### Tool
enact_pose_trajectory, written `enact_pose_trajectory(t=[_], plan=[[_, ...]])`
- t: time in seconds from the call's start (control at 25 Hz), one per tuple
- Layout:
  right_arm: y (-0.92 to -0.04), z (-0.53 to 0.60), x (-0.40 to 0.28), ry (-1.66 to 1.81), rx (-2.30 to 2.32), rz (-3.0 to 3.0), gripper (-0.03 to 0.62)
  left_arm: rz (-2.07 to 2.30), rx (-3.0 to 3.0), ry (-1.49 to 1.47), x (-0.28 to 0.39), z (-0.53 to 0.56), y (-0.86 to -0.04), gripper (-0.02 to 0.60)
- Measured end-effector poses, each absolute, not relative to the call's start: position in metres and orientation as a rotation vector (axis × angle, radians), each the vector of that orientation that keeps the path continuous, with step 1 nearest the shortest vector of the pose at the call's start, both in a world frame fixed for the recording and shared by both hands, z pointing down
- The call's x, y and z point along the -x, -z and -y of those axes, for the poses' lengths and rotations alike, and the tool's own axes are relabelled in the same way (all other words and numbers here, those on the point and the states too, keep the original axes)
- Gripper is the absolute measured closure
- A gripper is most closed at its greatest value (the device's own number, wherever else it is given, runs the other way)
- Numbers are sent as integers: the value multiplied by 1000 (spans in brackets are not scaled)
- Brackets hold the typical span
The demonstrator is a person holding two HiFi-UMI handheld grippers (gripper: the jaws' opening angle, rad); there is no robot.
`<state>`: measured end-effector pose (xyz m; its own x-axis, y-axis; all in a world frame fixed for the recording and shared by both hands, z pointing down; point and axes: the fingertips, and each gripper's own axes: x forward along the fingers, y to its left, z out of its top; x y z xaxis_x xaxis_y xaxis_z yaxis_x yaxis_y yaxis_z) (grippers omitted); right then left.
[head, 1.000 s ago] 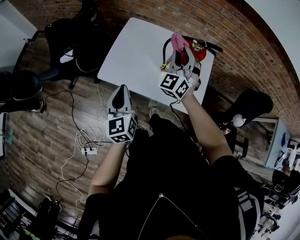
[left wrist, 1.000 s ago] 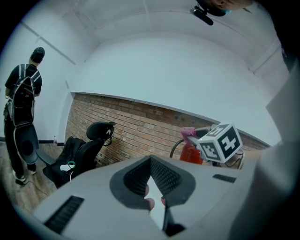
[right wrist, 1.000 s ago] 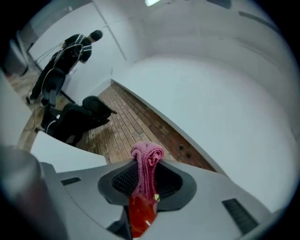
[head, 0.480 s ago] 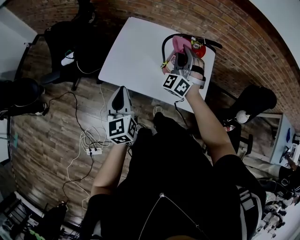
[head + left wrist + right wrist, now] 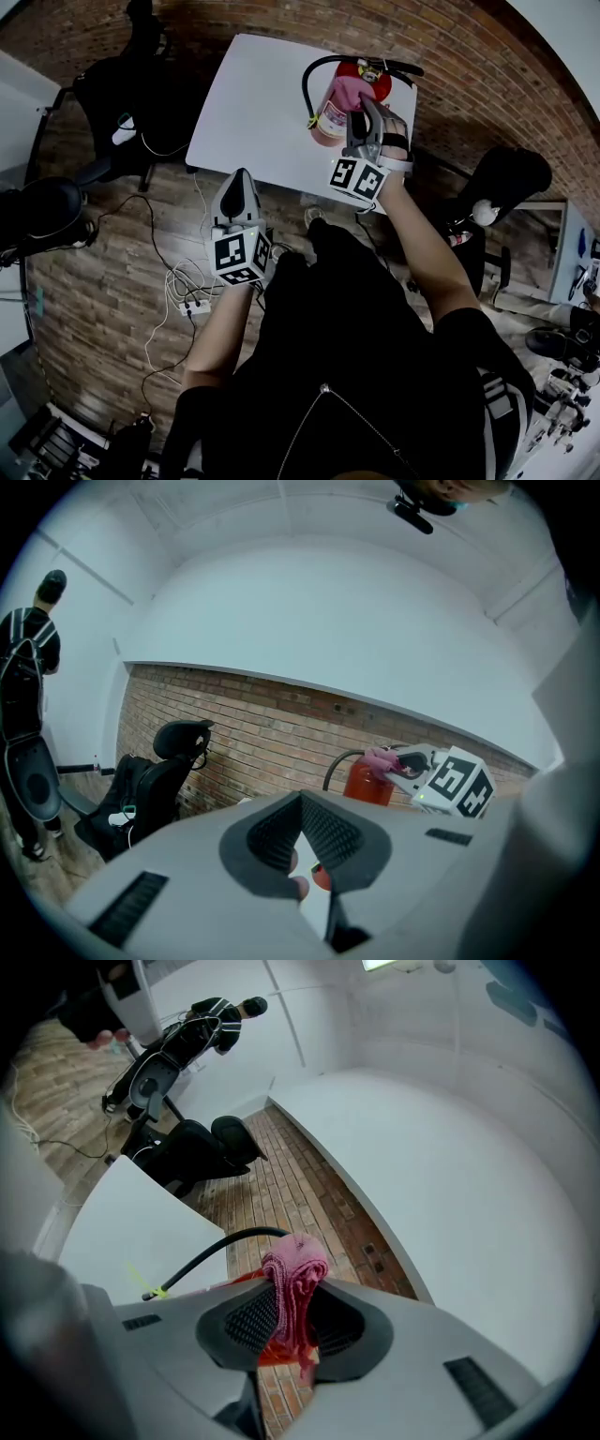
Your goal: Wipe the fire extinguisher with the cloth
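The white surface (image 5: 253,112) stands on a brick-patterned floor (image 5: 94,281) and carries a red fire extinguisher (image 5: 336,103), upright near the far right corner, its black hose (image 5: 305,89) looping out to the extinguisher's left.

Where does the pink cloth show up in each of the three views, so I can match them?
Head view: pink cloth upper centre, against the fire extinguisher, at the right gripper's tip.
Left gripper view: cloth small, right of centre, beside the right gripper.
Right gripper view: cloth bottom centre, pinched between the jaws.
Shared landmark: the black hose, curving left of the cloth in all three.
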<state>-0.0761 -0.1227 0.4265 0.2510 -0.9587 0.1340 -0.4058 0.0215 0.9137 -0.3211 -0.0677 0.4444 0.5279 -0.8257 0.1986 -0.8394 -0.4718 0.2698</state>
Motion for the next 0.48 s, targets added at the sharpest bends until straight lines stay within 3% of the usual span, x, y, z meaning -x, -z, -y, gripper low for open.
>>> enact_pose_trajectory(t=[0.48], plan=[[-427,99,40,831,-1452,1363,490,1397,-2482,-63,267,72,-423,571]])
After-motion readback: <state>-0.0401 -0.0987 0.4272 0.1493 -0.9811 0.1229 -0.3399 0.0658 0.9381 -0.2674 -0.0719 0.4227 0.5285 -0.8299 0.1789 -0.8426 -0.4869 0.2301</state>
